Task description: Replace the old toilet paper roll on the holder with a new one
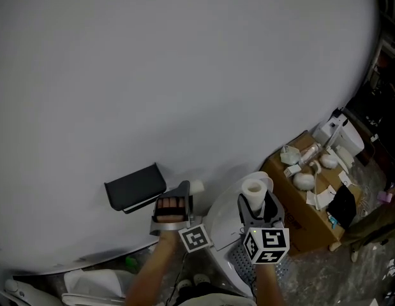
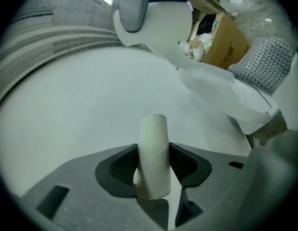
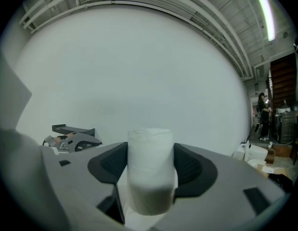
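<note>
On the white wall hangs the dark grey paper holder, also seen in the right gripper view as the holder. My left gripper is just right of it and is shut on an empty cardboard tube. In the left gripper view the tube stands upright between the jaws of the left gripper. My right gripper is further right, shut on a new white toilet paper roll. The roll fills the gap of the right gripper.
A white toilet stands below and between the grippers, with a perforated grey mat beside it. A cardboard box with white items on top sits at the right, in front of dark shelving. A person stands far off.
</note>
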Motion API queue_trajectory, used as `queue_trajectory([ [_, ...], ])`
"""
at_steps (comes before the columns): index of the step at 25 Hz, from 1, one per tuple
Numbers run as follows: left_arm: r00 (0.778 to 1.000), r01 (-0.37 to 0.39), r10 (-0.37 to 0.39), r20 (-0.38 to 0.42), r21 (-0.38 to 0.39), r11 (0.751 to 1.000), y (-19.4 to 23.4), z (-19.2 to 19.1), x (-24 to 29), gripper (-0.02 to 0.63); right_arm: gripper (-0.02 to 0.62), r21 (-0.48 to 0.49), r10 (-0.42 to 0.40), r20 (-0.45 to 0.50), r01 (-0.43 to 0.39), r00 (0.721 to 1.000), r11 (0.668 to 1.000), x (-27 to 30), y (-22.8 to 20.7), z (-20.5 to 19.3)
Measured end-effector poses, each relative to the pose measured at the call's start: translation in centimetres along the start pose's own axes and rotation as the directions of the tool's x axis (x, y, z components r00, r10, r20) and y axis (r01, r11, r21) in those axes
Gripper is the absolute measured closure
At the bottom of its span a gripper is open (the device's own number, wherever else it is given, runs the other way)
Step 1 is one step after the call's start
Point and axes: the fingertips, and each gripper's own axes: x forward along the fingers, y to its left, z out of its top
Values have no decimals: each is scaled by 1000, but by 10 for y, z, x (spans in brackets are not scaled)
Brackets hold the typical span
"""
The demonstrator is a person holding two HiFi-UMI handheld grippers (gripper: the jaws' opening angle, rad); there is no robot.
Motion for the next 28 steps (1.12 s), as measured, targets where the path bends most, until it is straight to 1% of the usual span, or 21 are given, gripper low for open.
queue_trajectory([
  [3, 999, -29, 31, 44, -42, 999, 12, 8, -7, 403, 310, -3, 6, 4, -6, 1000, 1000, 2, 0, 2],
  [4, 998, -35, 39, 57, -76, 996, 17, 8, -11, 403, 310, -4, 10, 6, -10, 1000, 1000, 2, 1, 3],
  [6, 995, -24, 41, 88, -186, 982, 27, 6, -20, 403, 310, -5, 23, 10, -23, 1000, 1000, 4, 6, 5],
  [8, 991, 0, 41, 125, -312, 950, 37, 0, -31, 403, 310, -7, 38, 11, -38, 999, 999, 7, 12, 6],
  [10, 985, 18, 57, 160, -427, 904, 49, -7, -43, 403, 310, -6, 57, 12, -57, 998, 998, 11, 21, 7],
  [11, 982, 23, 71, 176, -483, 875, 56, -11, -51, 403, 310, -6, 68, 13, -68, 998, 998, 14, 26, 7],
  [12, 978, 30, 87, 190, -541, 840, 63, -16, -58, 403, 310, -6, 80, 13, -80, 997, 997, 16, 31, 7],
  [13, 974, 40, 104, 203, -602, 798, 71, -22, -66, 403, 310, -9, 91, 15, -91, 996, 996, 18, 37, 8],
  [14, 969, 54, 120, 215, -663, 747, 77, -29, -74, 403, 310, -15, 104, 19, -103, 994, 995, 20, 43, 9],
  [15, 964, 71, 137, 225, -723, 687, 82, -37, -82, 403, 310, -24, 117, 24, -117, 993, 993, 22, 49, 10],
  [16, 959, 90, 156, 235, -779, 620, 87, -46, -90, 403, 310, -37, 131, 29, -130, 991, 991, 23, 55, 11],
  [18, 950, 126, 191, 247, -864, 488, 95, -68, -103, 403, 310, -63, 157, 33, -155, 987, 986, 27, 66, 12],
  [19, 947, 138, 206, 247, -891, 433, 99, -79, -109, 403, 310, -74, 168, 33, -165, 985, 983, 29, 72, 12],
  [20, 946, 143, 218, 242, -910, 389, 102, -90, -114, 403, 310, -85, 179, 32, -176, 983, 981, 31, 77, 11],
  [22, 947, 130, 242, 214, -938, 320, 108, -113, -124, 403, 310, -107, 206, 32, -202, 978, 974, 35, 88, 10],
  [25, 949, 70, 283, 136, -970, 232, 116, -149, -139, 403, 310, -133, 249, 27, -243, 968, 961, 44, 106, 9],
  [28, 941, 10, 331, 63, -987, 160, 122, -182, -155, 403, 310, -151, 279, 22, -272, 960, 950, 50, 121, 7],
])
